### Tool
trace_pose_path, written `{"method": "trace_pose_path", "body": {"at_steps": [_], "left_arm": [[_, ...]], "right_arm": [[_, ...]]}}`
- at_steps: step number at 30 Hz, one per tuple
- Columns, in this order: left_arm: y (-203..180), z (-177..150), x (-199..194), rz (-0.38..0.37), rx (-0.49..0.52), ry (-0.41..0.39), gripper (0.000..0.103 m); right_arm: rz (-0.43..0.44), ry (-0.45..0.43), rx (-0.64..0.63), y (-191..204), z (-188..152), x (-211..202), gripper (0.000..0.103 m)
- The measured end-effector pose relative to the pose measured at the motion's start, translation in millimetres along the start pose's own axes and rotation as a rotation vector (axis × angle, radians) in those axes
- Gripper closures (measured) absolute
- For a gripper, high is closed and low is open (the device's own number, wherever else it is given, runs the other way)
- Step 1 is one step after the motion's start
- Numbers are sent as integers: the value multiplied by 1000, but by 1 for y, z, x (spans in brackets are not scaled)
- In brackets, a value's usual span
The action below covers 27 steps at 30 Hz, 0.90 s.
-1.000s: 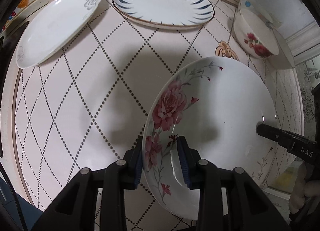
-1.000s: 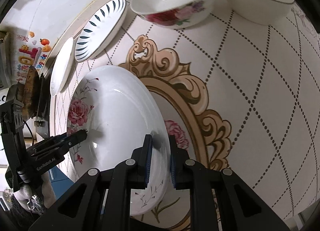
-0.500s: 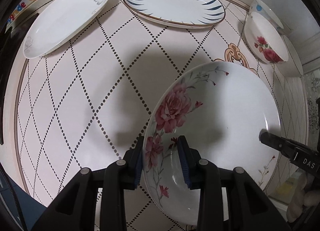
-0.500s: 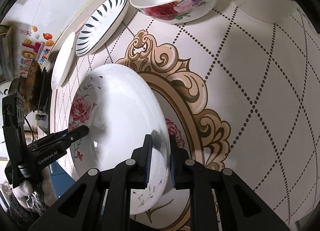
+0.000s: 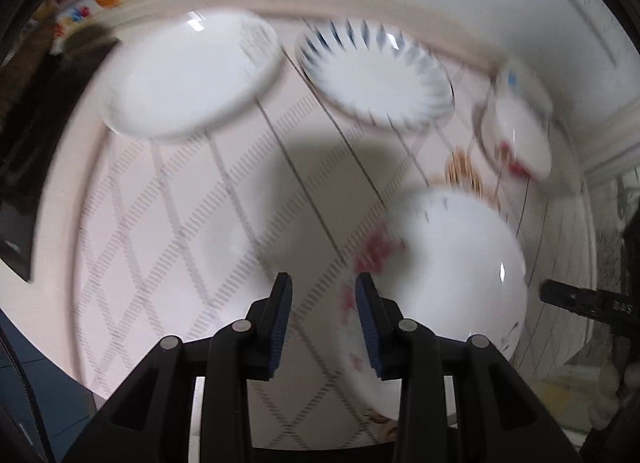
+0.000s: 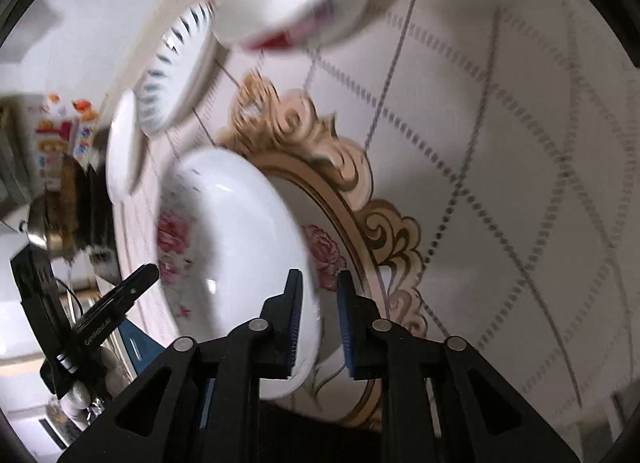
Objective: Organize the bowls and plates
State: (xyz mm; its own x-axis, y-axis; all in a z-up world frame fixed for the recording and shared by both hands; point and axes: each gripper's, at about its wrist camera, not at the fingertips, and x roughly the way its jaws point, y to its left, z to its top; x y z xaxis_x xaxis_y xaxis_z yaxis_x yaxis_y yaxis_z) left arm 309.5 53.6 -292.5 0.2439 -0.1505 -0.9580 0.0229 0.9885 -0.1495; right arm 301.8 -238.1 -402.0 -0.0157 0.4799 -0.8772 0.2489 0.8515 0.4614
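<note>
Risk, judged: rose plate (image 5: 452, 259), lying on table (image 5: 168, 223) ahead-right of left gripper (image 5: 323, 323), liable to be clipped and slid during withdrawal, rim close by right gripper (image 6: 318, 323).

Left gripper: parted narrowly, empty; previously clamped on rim, jaws just opened.

Right gripper: parted narrowly, rim loosely between pads, released; formerly pinched, jaws just opened.

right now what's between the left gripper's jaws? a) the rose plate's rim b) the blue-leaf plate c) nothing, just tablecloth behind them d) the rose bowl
c: the left gripper has just been opening and only tablecloth shows in its gap; the rose plate lies off to its right.
</note>
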Motion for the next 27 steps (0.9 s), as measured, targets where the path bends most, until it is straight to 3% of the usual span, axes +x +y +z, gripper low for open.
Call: {"method": "trace_pose_path", "body": {"at_steps": [2, 4, 5, 8, 10, 15, 17, 21, 23, 24, 26, 27], "left_arm": [[26, 19, -16, -7, -19, -44, 57], [53, 41, -20, -10, -41, -60, 46], [68, 52, -16, -10, -51, -68, 45], [114, 90, -4, 22, -88, -74, 45], [146, 115, 7, 26, -124, -66, 45], [193, 148, 40, 37, -179, -30, 45], [206, 153, 57, 31, -198, 1, 45], [216, 156, 82, -20, -216, 48, 46], [215, 154, 88, -43, -220, 38, 55], [215, 153, 90, -32, -221, 34, 61], [218, 151, 90, -22, -223, 15, 63], [221, 150, 90, -20, -231, 7, 69]], "right_arm": [[-14, -44, -31, 21, 1, -21, 56], [4, -74, -57, 53, 7, -32, 43], [25, -74, -67, 72, 12, -32, 39], [142, -48, -94, 132, 38, -17, 39], [175, -51, -139, 187, 68, 7, 39], [147, -55, -261, 285, 136, 70, 39], [88, -38, -300, 315, 165, 99, 39], [8, 0, -326, 337, 202, 142, 46], [-31, 25, -332, 336, 211, 161, 60], [-43, 36, -332, 334, 214, 169, 62], [-72, 33, -348, 330, 217, 178, 76], [-86, 32, -356, 329, 218, 182, 80]]}}
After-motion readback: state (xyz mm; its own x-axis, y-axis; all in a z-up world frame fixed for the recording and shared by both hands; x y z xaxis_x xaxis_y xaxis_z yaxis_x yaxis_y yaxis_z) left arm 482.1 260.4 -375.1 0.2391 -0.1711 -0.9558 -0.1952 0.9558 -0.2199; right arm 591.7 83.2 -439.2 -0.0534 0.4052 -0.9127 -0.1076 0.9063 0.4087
